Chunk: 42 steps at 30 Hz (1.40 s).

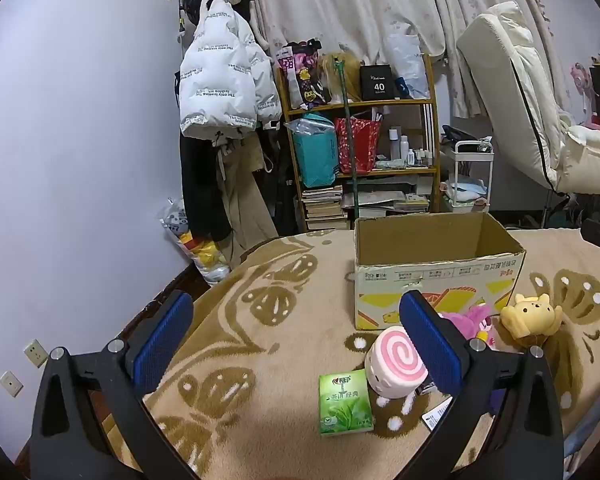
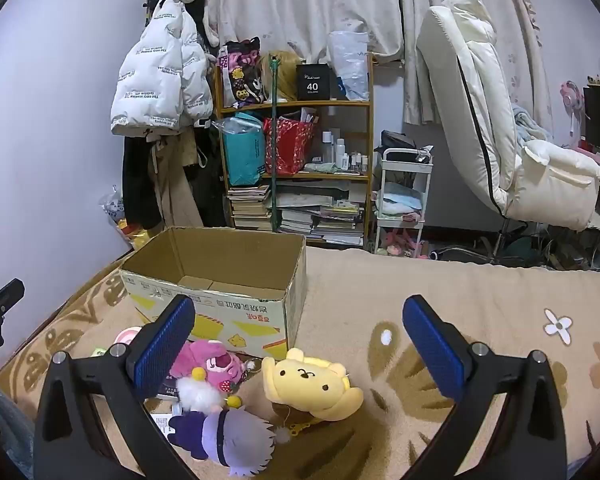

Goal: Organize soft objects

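An open empty cardboard box (image 1: 436, 272) stands on the beige patterned blanket (image 1: 284, 344); it also shows in the right wrist view (image 2: 220, 292). In front of it lie soft toys: a pink swirl roll plush (image 1: 396, 362), a green tissue pack (image 1: 345, 404), a pink bear plush (image 2: 212, 364), a yellow dog plush (image 2: 308, 384) and a purple-haired doll (image 2: 228, 436). My left gripper (image 1: 296, 344) is open and empty, its right finger just beside the swirl plush. My right gripper (image 2: 300, 348) is open and empty, above the yellow plush.
A wooden shelf (image 1: 360, 148) with bags and books, hanging coats (image 1: 224, 80), a white cart (image 2: 404, 200) and a cream recliner chair (image 2: 500, 128) stand beyond the bed. The bed's left edge (image 1: 172, 304) drops to the floor by the wall.
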### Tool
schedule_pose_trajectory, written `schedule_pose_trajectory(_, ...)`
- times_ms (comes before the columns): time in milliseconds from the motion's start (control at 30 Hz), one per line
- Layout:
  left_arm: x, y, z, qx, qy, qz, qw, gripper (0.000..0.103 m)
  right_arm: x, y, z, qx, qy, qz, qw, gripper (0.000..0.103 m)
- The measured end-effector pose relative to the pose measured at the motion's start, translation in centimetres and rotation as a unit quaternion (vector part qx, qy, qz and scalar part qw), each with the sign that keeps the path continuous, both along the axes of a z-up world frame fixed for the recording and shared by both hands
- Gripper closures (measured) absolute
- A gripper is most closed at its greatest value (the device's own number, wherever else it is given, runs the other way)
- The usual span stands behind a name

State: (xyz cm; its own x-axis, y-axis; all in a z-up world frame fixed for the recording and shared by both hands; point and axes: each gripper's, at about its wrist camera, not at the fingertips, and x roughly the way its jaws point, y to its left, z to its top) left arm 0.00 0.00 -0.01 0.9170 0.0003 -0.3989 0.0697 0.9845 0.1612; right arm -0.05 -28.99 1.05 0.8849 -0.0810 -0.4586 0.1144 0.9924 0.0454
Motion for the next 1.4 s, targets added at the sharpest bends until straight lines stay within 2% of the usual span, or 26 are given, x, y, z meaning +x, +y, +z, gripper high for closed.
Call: schedule_pose_trajectory(1400, -0.02, -0.07, 0.01, 0.004, 0.005, -0.001, 1.0000, 0.001, 0.09, 0.05, -0.11, -0.001, 0.002, 0.000, 1.000, 0.000)
